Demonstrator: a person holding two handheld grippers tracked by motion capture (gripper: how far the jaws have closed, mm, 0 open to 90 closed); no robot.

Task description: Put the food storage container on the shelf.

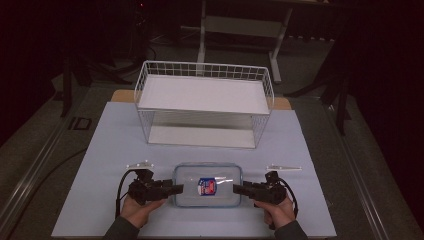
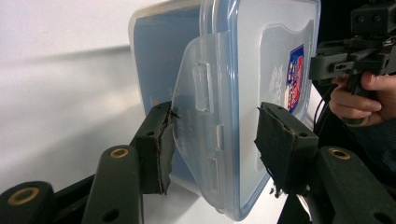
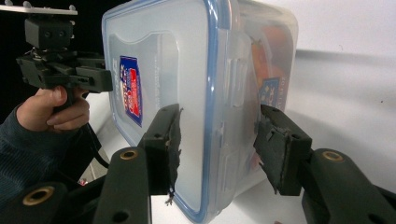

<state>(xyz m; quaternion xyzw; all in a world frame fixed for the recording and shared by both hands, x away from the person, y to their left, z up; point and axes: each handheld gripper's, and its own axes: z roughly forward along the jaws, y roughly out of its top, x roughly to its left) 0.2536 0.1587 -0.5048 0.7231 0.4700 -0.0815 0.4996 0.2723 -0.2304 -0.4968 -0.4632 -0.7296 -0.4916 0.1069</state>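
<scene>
Item: clear lidded container, lower centre of the high view, on the white table. Left gripper and right gripper: each straddles one end latch; jaw contact cannot be told. Wire rack sits above.

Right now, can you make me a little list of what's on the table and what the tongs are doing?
Main thing: clear plastic lidded box with a blue seal
Label: red and blue sticker on the lid
Left tongs: at the box's left end, straddling its latch flap
Right tongs: at the box's right end
Behind: white wire two-shelf rack
Surface: pale sheet on the table
</scene>
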